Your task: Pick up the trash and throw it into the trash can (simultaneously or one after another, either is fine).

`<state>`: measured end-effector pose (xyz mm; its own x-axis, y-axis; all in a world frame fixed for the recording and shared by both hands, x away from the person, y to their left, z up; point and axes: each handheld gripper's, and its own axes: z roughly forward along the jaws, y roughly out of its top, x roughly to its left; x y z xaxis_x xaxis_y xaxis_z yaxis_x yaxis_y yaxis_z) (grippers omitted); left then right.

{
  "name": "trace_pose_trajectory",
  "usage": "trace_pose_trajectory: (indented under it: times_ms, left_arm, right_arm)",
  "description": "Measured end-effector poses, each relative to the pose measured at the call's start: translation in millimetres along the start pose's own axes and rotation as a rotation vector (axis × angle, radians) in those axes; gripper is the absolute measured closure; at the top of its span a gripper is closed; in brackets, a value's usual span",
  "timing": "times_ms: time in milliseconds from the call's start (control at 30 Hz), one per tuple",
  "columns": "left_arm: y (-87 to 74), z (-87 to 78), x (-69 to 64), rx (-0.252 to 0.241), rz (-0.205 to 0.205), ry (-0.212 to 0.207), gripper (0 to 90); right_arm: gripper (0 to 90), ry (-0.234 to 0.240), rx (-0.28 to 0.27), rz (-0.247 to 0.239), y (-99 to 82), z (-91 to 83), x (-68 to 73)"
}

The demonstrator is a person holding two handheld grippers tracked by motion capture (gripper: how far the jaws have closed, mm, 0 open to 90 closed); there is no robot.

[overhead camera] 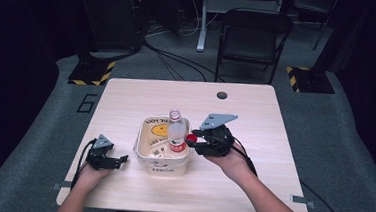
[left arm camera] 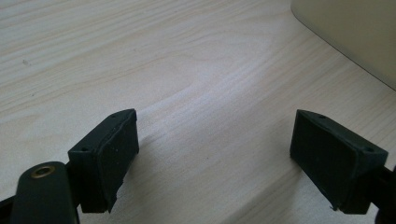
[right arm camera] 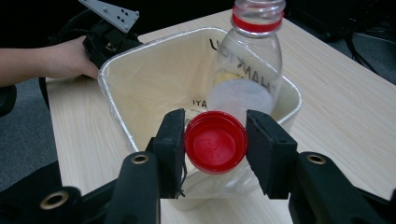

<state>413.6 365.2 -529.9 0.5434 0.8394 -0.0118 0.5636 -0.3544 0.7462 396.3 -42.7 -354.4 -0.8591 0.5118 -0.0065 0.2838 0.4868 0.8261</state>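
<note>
The cream square plastic tub (right arm camera: 140,93) is showing black lettering on its inner wall, seen reversed through the clear plastic bottle (right arm camera: 247,70), reading roughly "THANK YOU"; its front-face print is staying illegible.

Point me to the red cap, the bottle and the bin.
red cap (right arm camera: 215,148), right gripper view, on its inner face between the jaws.
bottle (right arm camera: 247,60), right gripper view, on its clear shoulder.
bin (overhead camera: 162,165), high view, on its near outer wall.

left gripper (left arm camera: 215,154) fingers (left arm camera: 109,154) spread wide | bare wooden table (left arm camera: 177,70) between | cream bin (left arm camera: 355,32) upper right
</note>
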Motion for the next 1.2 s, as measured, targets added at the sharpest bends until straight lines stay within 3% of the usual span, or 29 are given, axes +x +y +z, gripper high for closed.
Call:
trace_pose_trajectory:
  times_ms: [667, 1200]
  left_arm:
    - [0.0, 0.0, 0.1, 0.000, 0.000, -0.001, 15.3]
    - [0.0, 0.0, 0.0, -0.001, -0.002, -0.001, 15.3]
  right_arm:
    - [57.8, 0.043, 0.004, -0.029, 8.5, 32.5, 13.4]
    - [57.8, 0.032, 0.021, -0.027, 6.5, 60.1, 16.6]
